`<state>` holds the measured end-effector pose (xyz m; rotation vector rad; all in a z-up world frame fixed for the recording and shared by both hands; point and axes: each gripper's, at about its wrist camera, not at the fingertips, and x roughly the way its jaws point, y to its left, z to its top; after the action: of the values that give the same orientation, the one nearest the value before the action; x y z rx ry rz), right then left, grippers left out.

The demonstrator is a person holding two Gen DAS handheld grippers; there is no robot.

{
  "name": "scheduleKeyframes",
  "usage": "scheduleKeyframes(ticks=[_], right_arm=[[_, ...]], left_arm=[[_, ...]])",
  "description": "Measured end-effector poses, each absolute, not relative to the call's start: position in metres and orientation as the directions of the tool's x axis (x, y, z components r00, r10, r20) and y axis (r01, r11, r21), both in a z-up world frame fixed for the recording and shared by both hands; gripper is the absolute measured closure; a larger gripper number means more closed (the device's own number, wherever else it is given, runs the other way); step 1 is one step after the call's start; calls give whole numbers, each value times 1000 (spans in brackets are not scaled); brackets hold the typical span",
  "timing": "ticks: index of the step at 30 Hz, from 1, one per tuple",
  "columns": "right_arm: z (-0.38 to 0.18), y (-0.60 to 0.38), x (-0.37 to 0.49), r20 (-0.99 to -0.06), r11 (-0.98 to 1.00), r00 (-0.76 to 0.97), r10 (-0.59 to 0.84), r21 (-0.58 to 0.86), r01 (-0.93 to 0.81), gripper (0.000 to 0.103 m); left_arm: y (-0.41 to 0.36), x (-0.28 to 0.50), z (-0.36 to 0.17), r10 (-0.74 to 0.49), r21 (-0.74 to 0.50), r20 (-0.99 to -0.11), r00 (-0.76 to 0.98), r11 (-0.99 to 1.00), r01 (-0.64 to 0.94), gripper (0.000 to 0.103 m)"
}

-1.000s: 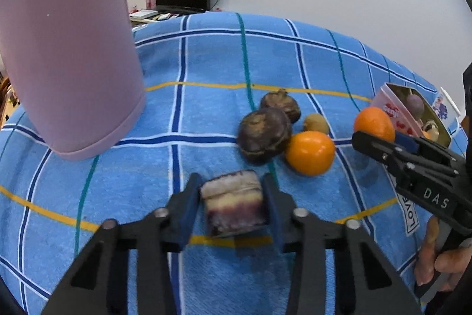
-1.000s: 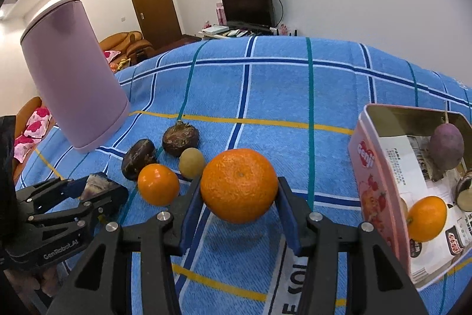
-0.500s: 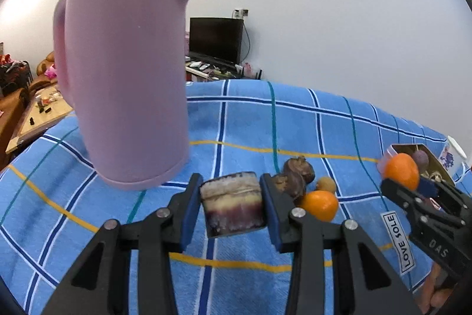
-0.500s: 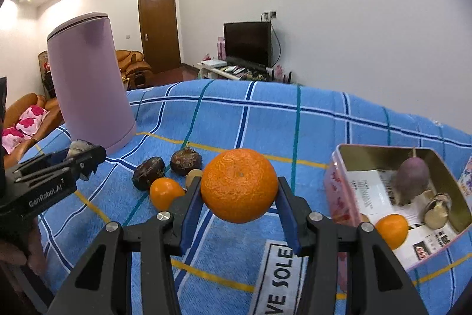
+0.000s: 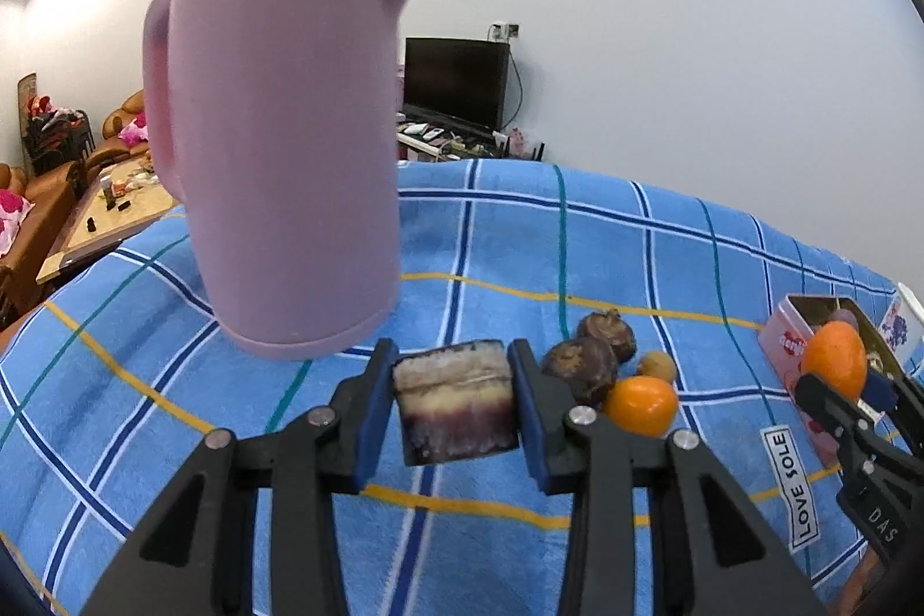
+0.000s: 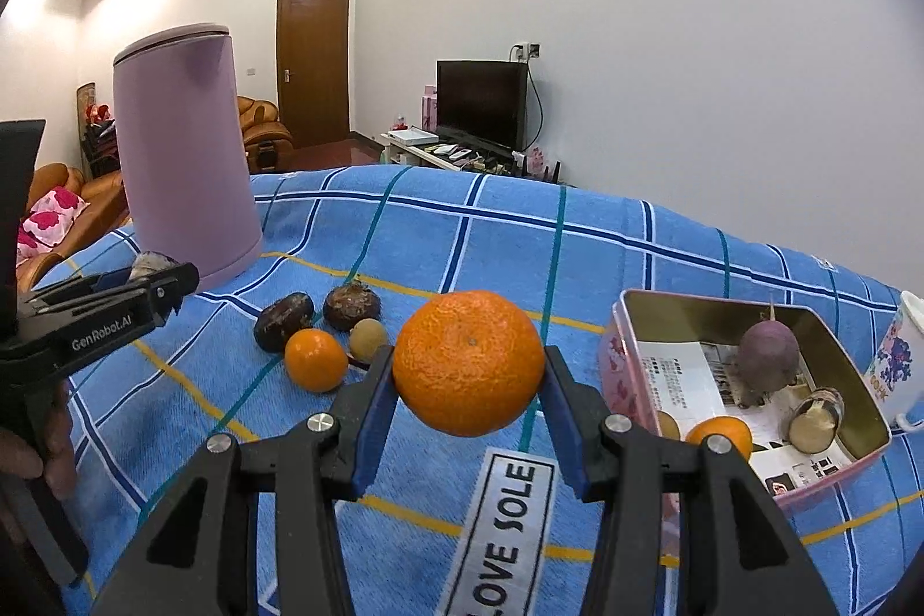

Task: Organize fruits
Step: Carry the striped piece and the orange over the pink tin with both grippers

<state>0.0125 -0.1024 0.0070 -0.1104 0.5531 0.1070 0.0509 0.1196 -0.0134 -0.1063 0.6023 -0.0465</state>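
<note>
A large round orange (image 6: pixel 469 362) is clenched between the blue pads of the right claw (image 6: pixel 469 385), lifted above the blue plaid cloth (image 6: pixel 520 258) that covers the surface. Just to its right sits an open pink rectangular tin (image 6: pixel 751 402) with a gold lining. Inside the tin lie a purple round fruit (image 6: pixel 768 356), a small orange (image 6: pixel 721 434), a pale cut piece (image 6: pixel 815 418) and printed paper. A white mug with a floral print (image 6: pixel 901 373) stands beside the tin's far right edge.

The left claw (image 5: pixel 453 399) grips a blocky cut chunk of fruit with a dark purple rind and pale layers (image 5: pixel 453 399), also raised off the cloth. Just right of it, a loose cluster rests on the cloth: two dark brown wrinkled fruits (image 5: pixel 580 368), one small tan round fruit (image 5: pixel 658 366) and one small orange fruit (image 5: pixel 641 405), touching or nearly touching one another.

A tall pink lidded kettle (image 5: pixel 283 142) stands upright on the cloth behind the left claw. A white label reading "LOVE SOLE" (image 6: pixel 508 535) is sewn to the cloth near the right claw. Further back are a black television (image 6: pixel 482 105), a brown wooden door (image 6: pixel 313 62) and an orange sofa (image 6: pixel 58 206).
</note>
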Motion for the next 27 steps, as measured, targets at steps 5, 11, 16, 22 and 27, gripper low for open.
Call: scheduleKeyframes(ticks=[5,11,16,22,27], right_arm=[[8,-115,6,-524,989,849,74,-73,-131,53],[9,-137,0,-518,992,854,53,-71,-104,53],[11,-157,-5,-515,994,856,44,-60,-88,53],[15,-177,-6,-503,997,864,26,-50,-59,53],[17,-189,-7,-495,997,869,16,-54,-49,53]], left_arm=[[103,43,-12,-83,-99,-564,822,995,33,63],[80,35,-10,-92,-73,-564,821,995,62,63],[68,30,-9,-110,-77,-563,819,994,81,63],[49,25,-6,-136,-80,-559,818,991,110,63],[29,22,1,-142,-64,-542,828,990,128,63]])
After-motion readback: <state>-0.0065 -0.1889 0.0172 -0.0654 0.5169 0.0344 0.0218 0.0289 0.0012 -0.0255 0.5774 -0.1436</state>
